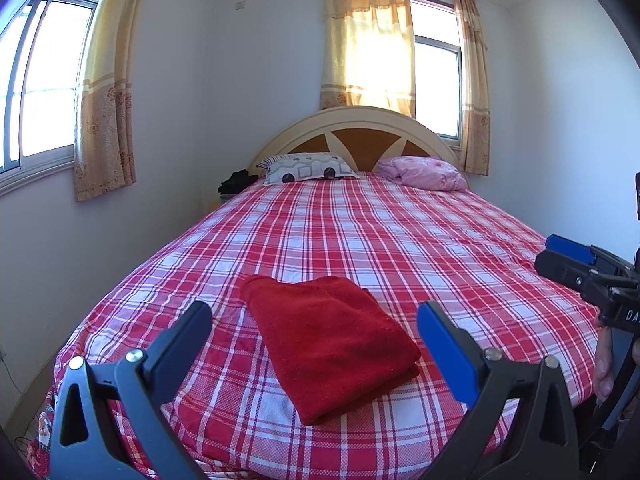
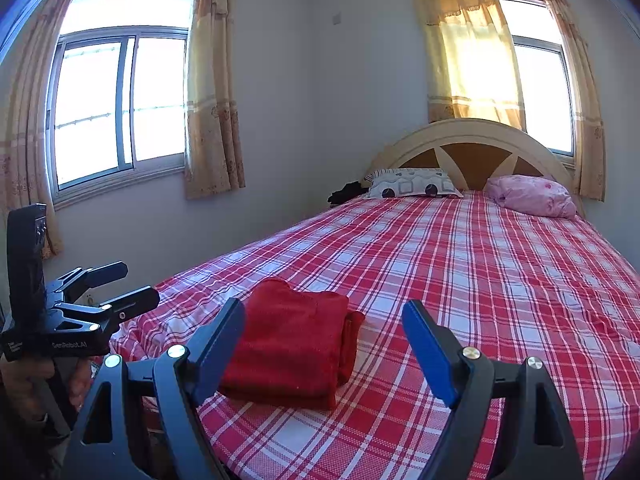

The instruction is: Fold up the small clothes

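Note:
A red cloth (image 1: 328, 340) lies folded into a thick rectangle on the red plaid bed (image 1: 400, 240) near its foot. It also shows in the right wrist view (image 2: 292, 348). My left gripper (image 1: 314, 322) is open and empty, held above the cloth, apart from it. It also shows at the left edge of the right wrist view (image 2: 132, 284), open. My right gripper (image 2: 324, 320) is open and empty, just right of the cloth and above the bed. It shows at the right edge of the left wrist view (image 1: 560, 256).
A patterned pillow (image 1: 308, 168) and a pink pillow (image 1: 424, 172) lie at the arched headboard (image 1: 360, 120). Dark items (image 1: 236, 182) sit beside the bed's far left corner. Curtained windows (image 2: 120, 108) stand on the left and far walls.

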A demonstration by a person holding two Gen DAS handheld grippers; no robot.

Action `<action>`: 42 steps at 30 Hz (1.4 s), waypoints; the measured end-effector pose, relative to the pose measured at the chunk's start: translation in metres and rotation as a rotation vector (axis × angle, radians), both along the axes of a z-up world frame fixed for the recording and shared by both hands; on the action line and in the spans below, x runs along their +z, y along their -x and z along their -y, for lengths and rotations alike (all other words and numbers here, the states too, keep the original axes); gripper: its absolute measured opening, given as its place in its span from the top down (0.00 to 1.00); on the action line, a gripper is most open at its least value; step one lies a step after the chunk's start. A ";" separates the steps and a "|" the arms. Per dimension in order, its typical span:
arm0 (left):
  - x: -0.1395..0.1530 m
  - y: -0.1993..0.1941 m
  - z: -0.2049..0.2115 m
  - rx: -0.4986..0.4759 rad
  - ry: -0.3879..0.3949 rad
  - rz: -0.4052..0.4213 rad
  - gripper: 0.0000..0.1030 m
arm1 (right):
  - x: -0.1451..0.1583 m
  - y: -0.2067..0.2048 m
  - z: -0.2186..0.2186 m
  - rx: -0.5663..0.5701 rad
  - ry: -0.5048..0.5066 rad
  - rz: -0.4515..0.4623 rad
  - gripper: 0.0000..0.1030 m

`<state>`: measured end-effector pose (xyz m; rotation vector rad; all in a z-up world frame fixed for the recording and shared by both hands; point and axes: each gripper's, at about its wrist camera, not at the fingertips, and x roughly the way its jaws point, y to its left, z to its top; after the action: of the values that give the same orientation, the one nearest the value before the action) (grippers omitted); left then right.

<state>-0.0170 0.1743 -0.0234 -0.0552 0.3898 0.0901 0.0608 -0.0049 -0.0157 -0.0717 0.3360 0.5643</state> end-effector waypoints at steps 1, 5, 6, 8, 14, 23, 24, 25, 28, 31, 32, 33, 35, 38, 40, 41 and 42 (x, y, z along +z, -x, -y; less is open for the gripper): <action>0.000 0.000 0.000 0.004 -0.003 -0.001 0.00 | 0.000 0.000 0.000 -0.001 0.001 0.000 0.21; 0.000 -0.002 0.003 0.011 -0.035 -0.018 0.00 | 0.000 0.000 0.000 -0.001 0.001 -0.001 0.21; 0.001 -0.001 0.004 0.020 -0.047 -0.011 0.00 | 0.000 0.001 0.000 -0.002 0.003 -0.001 0.21; 0.002 0.000 0.006 0.028 -0.063 -0.007 0.00 | -0.001 0.001 0.001 -0.005 0.004 -0.001 0.21; 0.003 -0.002 0.003 0.021 -0.045 -0.016 0.00 | -0.001 0.002 0.000 -0.004 0.005 0.000 0.21; 0.000 -0.005 0.000 0.009 -0.016 -0.022 0.00 | -0.003 0.003 -0.005 0.003 0.015 0.001 0.21; 0.000 -0.005 0.000 0.009 -0.017 -0.022 0.00 | -0.004 0.002 -0.006 0.004 0.016 0.000 0.21; 0.000 -0.005 0.000 0.010 -0.019 -0.021 0.00 | -0.004 0.002 -0.006 0.005 0.016 -0.001 0.21; 0.000 -0.005 0.001 0.011 -0.015 -0.022 0.00 | -0.005 0.002 -0.007 0.006 0.017 0.000 0.21; -0.001 -0.005 -0.001 0.004 -0.002 -0.027 0.00 | -0.007 0.002 -0.008 0.008 0.020 -0.001 0.21; -0.001 -0.005 0.000 0.007 -0.011 -0.027 0.00 | -0.007 0.002 -0.008 0.009 0.021 -0.002 0.21; -0.001 -0.005 0.000 0.011 -0.015 -0.028 0.00 | -0.008 0.002 -0.009 0.010 0.023 -0.002 0.21; -0.002 -0.005 -0.001 0.001 -0.010 -0.025 0.00 | -0.009 0.002 -0.010 0.012 0.026 -0.004 0.21; -0.003 -0.005 -0.002 -0.001 -0.009 -0.023 0.00 | -0.011 0.003 -0.013 0.016 0.033 -0.008 0.21; -0.004 -0.006 -0.001 -0.014 -0.014 -0.029 0.00 | -0.013 0.002 -0.014 0.019 0.040 -0.010 0.21; -0.004 -0.006 -0.001 -0.012 -0.018 -0.029 0.00 | -0.014 0.002 -0.015 0.021 0.042 -0.011 0.21; -0.005 -0.006 -0.001 -0.015 -0.018 -0.029 0.00 | -0.015 0.002 -0.015 0.022 0.044 -0.013 0.21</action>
<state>-0.0113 0.1748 -0.0279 -0.0337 0.4179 0.0800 0.0584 0.0102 -0.0306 -0.1142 0.3604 0.5790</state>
